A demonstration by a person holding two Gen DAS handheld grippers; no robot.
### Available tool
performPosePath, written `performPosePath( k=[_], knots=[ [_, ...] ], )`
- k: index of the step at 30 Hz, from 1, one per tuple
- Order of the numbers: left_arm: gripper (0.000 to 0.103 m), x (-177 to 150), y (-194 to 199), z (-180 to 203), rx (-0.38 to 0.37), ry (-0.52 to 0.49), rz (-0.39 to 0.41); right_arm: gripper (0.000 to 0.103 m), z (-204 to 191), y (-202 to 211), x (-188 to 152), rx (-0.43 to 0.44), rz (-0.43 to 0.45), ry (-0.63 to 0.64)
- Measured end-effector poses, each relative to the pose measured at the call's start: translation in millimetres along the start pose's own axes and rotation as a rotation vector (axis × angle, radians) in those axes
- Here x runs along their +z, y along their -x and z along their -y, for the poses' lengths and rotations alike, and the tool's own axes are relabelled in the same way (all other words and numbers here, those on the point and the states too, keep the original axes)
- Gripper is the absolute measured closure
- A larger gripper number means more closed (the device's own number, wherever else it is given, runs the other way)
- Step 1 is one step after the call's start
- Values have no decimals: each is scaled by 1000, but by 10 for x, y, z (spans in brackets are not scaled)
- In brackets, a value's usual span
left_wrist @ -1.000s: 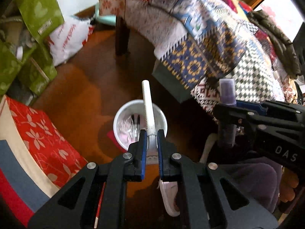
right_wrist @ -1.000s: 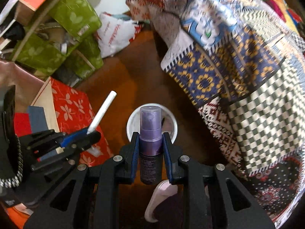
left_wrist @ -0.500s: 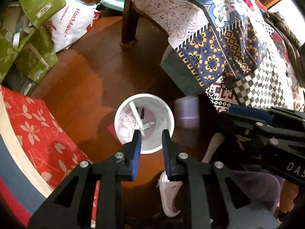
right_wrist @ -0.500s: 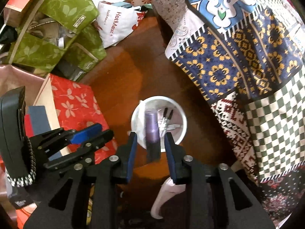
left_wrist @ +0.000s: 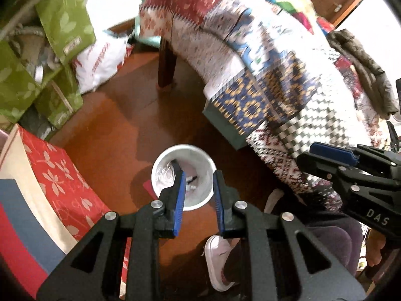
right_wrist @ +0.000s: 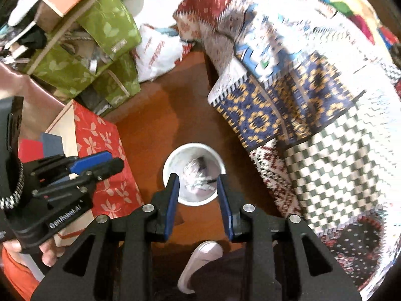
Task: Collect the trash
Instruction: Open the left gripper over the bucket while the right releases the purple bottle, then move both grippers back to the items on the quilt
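Note:
A small white trash bin stands on the brown wooden floor; it also shows in the right wrist view. Crumpled clear wrap and small dark items lie inside it. My left gripper is open and empty, held above the bin's near rim. My right gripper is open and empty above the bin as well. The right gripper shows at the right of the left wrist view, and the left gripper at the left of the right wrist view.
A table draped in a patchwork cloth stands at the right, its wooden leg behind the bin. A red floral box, green bags and a white plastic bag crowd the left. A foot in a white shoe is near the bin.
The left gripper let go of the white stick and the right gripper let go of the purple spray bottle; both dropped toward the bin. Both grippers opened and now stand empty.

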State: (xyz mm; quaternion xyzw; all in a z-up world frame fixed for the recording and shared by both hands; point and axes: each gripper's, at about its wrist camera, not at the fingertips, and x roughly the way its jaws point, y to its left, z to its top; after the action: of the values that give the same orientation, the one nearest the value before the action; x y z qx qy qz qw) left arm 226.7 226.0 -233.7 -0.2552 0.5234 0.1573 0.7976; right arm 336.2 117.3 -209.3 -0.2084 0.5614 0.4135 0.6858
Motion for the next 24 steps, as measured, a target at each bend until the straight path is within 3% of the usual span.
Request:
performPosePath(
  k=[13,22,24],
  knots=[
    [83,19,1119,794,-45,-143,257,75,274,1330,-326,-40,291,-42],
    [83,34,1653,1598,-85,-254,422,75,680,2188,-709,-139,502,-68],
    [76,47,1708,1776,-94,-276,447,75,782,2321,-776,-150,529,-81]
  ],
)
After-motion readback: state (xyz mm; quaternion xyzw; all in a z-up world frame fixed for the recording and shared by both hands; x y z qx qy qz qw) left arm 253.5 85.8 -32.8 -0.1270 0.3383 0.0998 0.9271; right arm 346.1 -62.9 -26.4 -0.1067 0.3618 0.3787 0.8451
